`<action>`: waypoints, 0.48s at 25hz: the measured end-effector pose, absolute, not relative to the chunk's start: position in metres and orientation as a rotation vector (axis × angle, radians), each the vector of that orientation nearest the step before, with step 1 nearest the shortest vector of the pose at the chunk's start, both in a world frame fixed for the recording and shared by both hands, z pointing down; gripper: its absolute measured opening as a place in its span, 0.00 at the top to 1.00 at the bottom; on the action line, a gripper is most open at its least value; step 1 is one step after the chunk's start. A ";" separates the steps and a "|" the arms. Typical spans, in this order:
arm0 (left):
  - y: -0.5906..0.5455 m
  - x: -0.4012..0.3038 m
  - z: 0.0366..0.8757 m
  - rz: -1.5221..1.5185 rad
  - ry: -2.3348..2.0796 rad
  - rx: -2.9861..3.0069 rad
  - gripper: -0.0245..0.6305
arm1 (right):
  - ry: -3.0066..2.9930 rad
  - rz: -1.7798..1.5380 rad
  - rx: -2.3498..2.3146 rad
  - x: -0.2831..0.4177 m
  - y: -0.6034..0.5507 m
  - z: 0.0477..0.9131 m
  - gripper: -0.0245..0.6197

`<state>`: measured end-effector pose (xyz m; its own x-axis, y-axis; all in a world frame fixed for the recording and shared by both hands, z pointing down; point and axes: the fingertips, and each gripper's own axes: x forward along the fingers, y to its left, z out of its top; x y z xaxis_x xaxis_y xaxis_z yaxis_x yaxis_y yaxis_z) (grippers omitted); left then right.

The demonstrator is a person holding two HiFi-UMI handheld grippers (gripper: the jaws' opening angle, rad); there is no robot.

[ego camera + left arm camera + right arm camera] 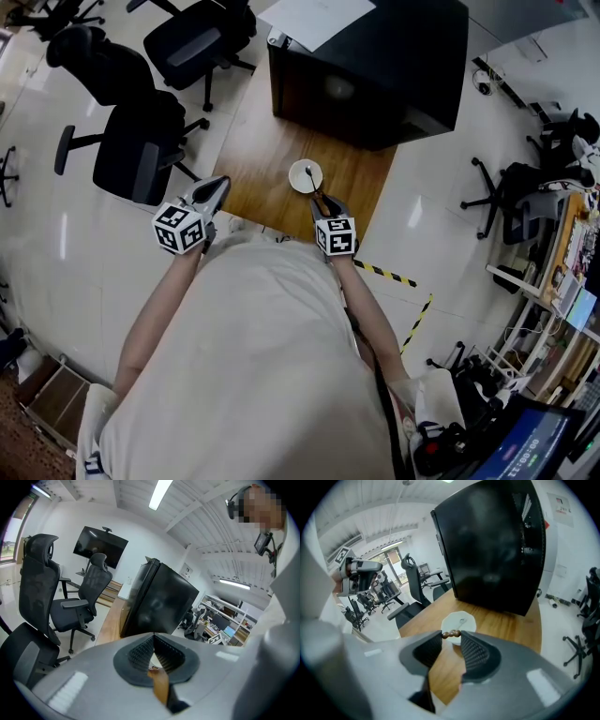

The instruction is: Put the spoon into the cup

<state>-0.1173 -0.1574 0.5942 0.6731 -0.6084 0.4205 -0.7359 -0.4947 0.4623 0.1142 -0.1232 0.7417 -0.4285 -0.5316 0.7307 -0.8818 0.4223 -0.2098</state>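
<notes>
**A:** Head view?
**B:** White cup (294,176) on wooden worktop (267,155). Right gripper (322,200) just beside it, spoon (312,181) reaching over the rim. Left gripper (218,185) at the worktop's left edge.
**A:** Left gripper view?
**B:** Fingers closed tip to tip, empty.
**A:** Right gripper view?
**B:** Fingers clamp the spoon's beaded brown handle, with the bowl end over the cup's mouth.

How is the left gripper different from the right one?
The right gripper pinches the spoon, its end over the cup; the left gripper is shut on nothing. The right gripper is over the table; the left gripper is by its edge. Both carry a marker cube.
</notes>
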 end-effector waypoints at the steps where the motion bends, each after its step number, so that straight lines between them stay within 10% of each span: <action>1: -0.157 -0.118 0.594 0.267 -1.033 2.262 0.96 | -2.103 0.802 1.183 0.114 -0.122 0.744 0.77; 12: -0.162 -0.123 0.593 0.274 -1.037 2.259 0.96 | -2.065 0.844 1.145 0.107 -0.128 0.762 0.77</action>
